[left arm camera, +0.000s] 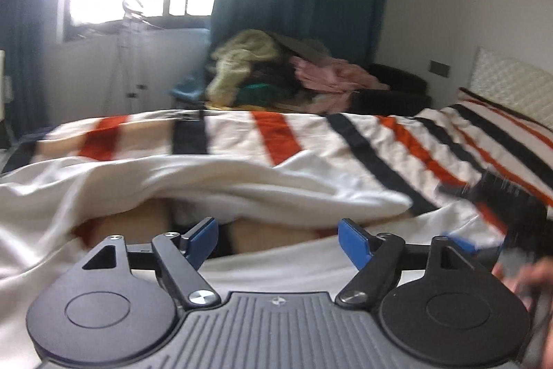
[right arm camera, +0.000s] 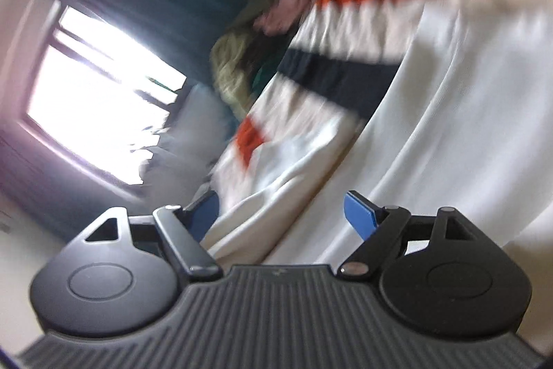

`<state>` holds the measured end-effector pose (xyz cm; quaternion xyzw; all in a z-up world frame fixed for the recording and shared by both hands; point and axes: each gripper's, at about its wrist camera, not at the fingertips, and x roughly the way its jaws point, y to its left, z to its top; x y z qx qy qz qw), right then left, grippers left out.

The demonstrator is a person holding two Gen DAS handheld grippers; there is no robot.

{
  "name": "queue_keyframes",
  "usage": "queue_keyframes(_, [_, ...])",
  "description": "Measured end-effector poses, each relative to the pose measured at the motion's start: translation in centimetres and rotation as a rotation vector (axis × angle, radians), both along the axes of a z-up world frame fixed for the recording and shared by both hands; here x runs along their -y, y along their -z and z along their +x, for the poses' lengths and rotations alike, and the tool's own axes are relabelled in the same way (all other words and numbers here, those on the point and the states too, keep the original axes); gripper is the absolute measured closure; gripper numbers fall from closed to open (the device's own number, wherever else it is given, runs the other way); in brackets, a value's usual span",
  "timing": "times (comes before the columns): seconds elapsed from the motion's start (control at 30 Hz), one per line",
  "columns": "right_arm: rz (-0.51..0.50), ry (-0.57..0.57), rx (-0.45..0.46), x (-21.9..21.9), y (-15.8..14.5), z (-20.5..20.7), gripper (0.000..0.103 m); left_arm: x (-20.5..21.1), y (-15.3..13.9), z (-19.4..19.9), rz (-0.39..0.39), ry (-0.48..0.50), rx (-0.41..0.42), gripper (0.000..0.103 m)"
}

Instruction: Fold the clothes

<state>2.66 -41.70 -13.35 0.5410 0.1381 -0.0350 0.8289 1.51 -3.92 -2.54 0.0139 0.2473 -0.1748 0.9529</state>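
Hovering spread-fingered and empty, left gripper (left arm camera: 278, 239) sits just short of the white garment (left arm camera: 214, 175) fold ahead, right gripper (right arm camera: 281, 213) likewise unclenched, garment up-right.

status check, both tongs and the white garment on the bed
Left tongs open, empty, low over white garment. Right tongs open, empty, view blurred. Garment rumpled on striped bedspread. Nothing blocking.

a white garment (left arm camera: 214, 182) lies rumpled across the striped bed (left arm camera: 397, 134), folded over itself in loose ridges; in the blurred right wrist view its cloth (right arm camera: 449, 113) looks plain white, probably the same piece.
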Motion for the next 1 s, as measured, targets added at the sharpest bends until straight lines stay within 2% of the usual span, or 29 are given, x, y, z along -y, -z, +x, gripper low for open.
queue_keyframes(0.1, [0.089,-0.033,0.024,0.4,0.3,0.6,0.021,-2.9,1.2,-2.3,-0.017,-0.077,-0.018,0.023])
queue_keyframes(0.2, [0.213,-0.069,0.015,1.1,1.8,2.2,0.021,-4.7,2.8,-2.9,-0.061,-0.147,-0.059,0.023])
queue_keyframes(0.23, [0.254,-0.066,0.003,1.4,2.3,2.7,0.024,-5.0,3.2,-2.9,-0.075,-0.167,-0.074,0.023])
queue_keyframes(0.37, [0.309,-0.026,-0.058,2.8,3.8,4.3,0.027,-6.2,4.1,-3.0,-0.102,-0.210,-0.106,0.023])
queue_keyframes(0.47, [0.365,-0.009,-0.067,3.6,4.5,5.3,0.027,-6.4,4.6,-2.8,-0.107,-0.229,-0.118,0.023])
queue_keyframes(0.53, [0.363,-0.005,-0.066,3.8,4.4,6.2,0.027,-6.5,5.1,-2.6,-0.110,-0.236,-0.133,0.023])
queue_keyframes(0.7, [0.277,-0.011,-0.090,4.3,4.0,9.4,0.027,-5.5,5.7,-1.6,-0.104,-0.238,-0.153,0.023])
queue_keyframes(0.87, [0.156,-0.027,-0.164,4.8,4.0,12.8,0.043,-4.8,6.4,-0.9,-0.092,-0.235,-0.159,0.022])
queue_keyframes(0.9, [0.123,-0.030,-0.181,4.8,4.0,13.5,0.056,-4.8,6.6,-0.7,-0.091,-0.235,-0.162,0.022])
queue_keyframes(0.93, [0.091,-0.027,-0.205,4.9,4.2,14.2,0.076,-4.7,6.8,-0.5,-0.089,-0.235,-0.166,0.022])
queue_keyframes(0.97, [0.079,-0.019,-0.219,5.0,4.5,14.7,0.084,-4.7,7.0,-0.3,-0.086,-0.237,-0.170,0.022])
queue_keyframes(1.0, [0.072,-0.011,-0.230,5.2,4.9,15.1,0.087,-4.6,7.2,-0.1,-0.081,-0.241,-0.173,0.022])
